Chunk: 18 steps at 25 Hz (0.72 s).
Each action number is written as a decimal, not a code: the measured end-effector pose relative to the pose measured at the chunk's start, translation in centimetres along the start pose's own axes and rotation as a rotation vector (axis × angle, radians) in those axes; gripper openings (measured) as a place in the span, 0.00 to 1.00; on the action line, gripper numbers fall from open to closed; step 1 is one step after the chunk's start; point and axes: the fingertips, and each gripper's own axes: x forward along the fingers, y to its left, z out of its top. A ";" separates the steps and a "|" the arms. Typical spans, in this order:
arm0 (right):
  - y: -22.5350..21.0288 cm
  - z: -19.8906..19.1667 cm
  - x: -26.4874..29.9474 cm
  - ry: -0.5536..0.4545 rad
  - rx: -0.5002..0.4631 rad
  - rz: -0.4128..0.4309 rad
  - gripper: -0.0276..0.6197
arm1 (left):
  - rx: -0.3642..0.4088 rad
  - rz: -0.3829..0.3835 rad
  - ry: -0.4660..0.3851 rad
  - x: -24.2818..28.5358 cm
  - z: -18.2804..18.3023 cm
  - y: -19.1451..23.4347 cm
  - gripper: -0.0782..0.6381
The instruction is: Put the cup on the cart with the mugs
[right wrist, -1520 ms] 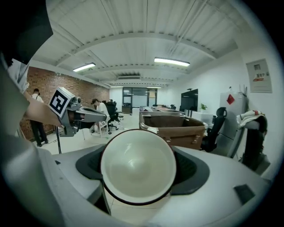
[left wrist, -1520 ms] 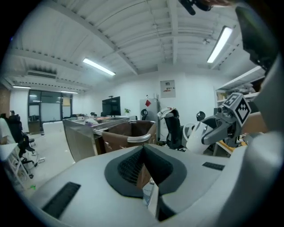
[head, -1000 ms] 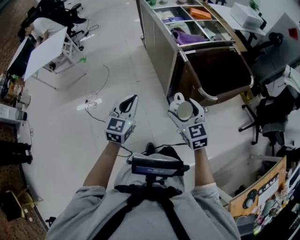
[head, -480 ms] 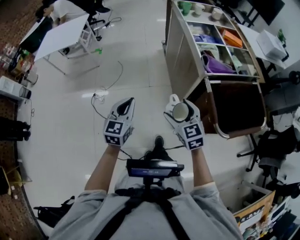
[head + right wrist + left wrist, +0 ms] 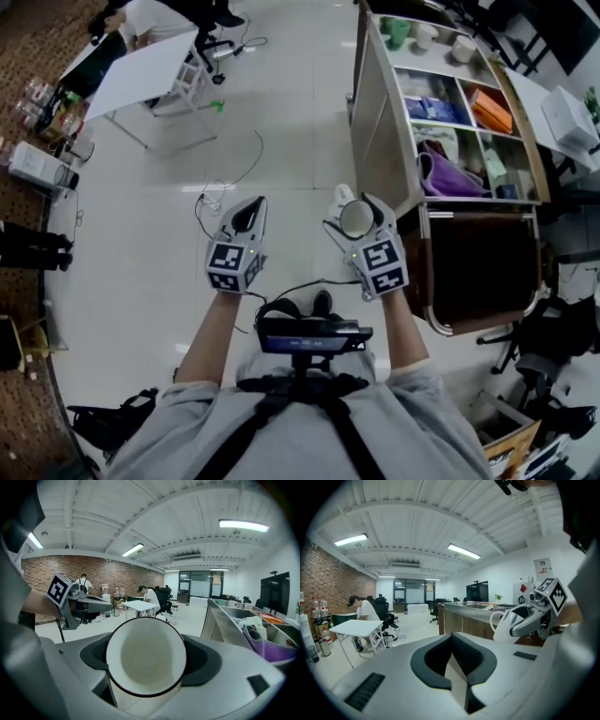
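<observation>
While the cup (image 5: 355,219) sat clamped across its round wall in the right tongs (image 5: 359,208), mouth tipped back toward the carrier, it hung above the floor (image 5: 281,122) just beside the near end of the cart (image 5: 377,112), not yet over it. The left tongs (image 5: 251,208) were closed tip to tip with nothing in them, held alongside.

The step in hand appeared to be the carry. Done well, it would call for a steady squeeze, since only the pads on the smooth wall held the cup, and any slackening would likely drop it on the hard floor. The mugs (image 5: 427,36) stood at the cart's far end, well apart from the cup. The right tongs would therefore have to travel along the cart, turn the cup upright and lower it into a free spot beside them without knocking one.

Only the head view showed the mugs, one green and the others white, and the compartments lying between. The right gripper view showed the cup's empty inside and dark rim filling the gap between the jaws. The left gripper view gave the cup from the side, handle forward of the jaws.
</observation>
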 end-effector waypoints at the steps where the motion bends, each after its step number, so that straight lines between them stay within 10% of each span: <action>1: -0.3 0.3 0.5 0.000 0.000 0.006 0.69 | 0.007 0.003 -0.004 0.5 0.5 0.3 0.11; 18: -7.5 6.1 13.3 0.022 0.021 -0.064 0.69 | 0.025 -0.121 -0.035 14.6 4.7 9.5 0.11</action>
